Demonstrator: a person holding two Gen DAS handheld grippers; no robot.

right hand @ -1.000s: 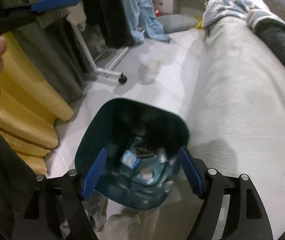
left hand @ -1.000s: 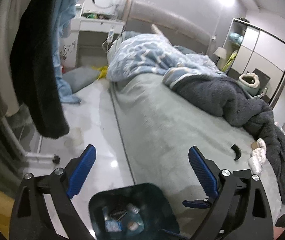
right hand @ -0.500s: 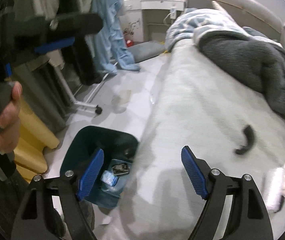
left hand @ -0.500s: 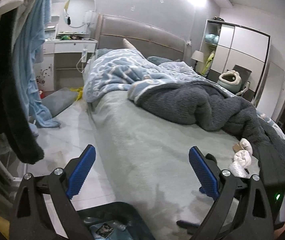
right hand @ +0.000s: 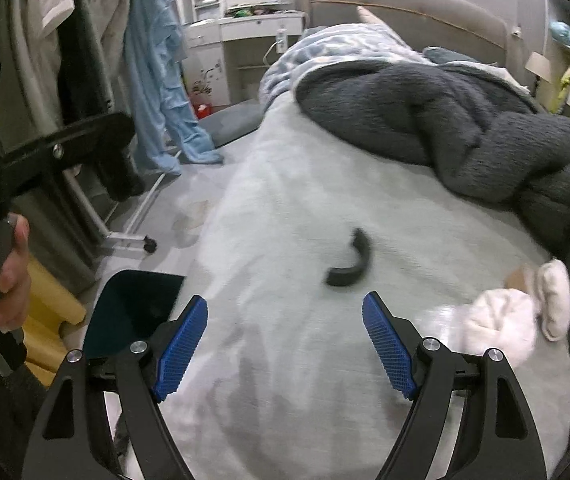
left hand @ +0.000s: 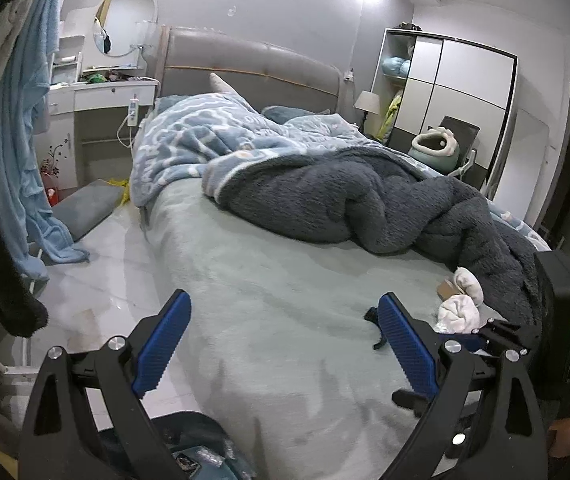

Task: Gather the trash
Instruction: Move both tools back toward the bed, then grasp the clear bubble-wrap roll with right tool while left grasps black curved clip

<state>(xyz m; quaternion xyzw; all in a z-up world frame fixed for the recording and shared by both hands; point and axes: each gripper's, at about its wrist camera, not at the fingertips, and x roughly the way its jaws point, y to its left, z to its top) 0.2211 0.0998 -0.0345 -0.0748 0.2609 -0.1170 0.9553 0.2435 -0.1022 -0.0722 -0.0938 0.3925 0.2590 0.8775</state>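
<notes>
A curved black scrap (right hand: 350,260) lies on the pale green bed sheet (right hand: 285,208), a little beyond my right gripper (right hand: 285,334), which hangs open and empty over the bed. White crumpled tissues (right hand: 501,320) and a small brown piece (right hand: 515,278) lie at the right by the dark blanket. The dark teal bin (right hand: 133,312) stands on the floor at the bed's near left corner. My left gripper (left hand: 285,336) is open and empty above the bed edge; the bin (left hand: 201,452) shows below it, the black scrap (left hand: 375,322) and tissues (left hand: 459,312) to its right.
A dark grey fleece blanket (left hand: 365,208) and blue patterned quilt (left hand: 205,140) are heaped on the far half of the bed. A clothes rack with hanging garments (right hand: 97,80) stands left on the white floor (left hand: 97,272). A person's hand (right hand: 1,276) holds the left gripper's handle.
Both grippers have swung up and right, from above the bin to over the bed. The black scrap and tissues have come closer in the right wrist view; the bin has slid to the lower left.
</notes>
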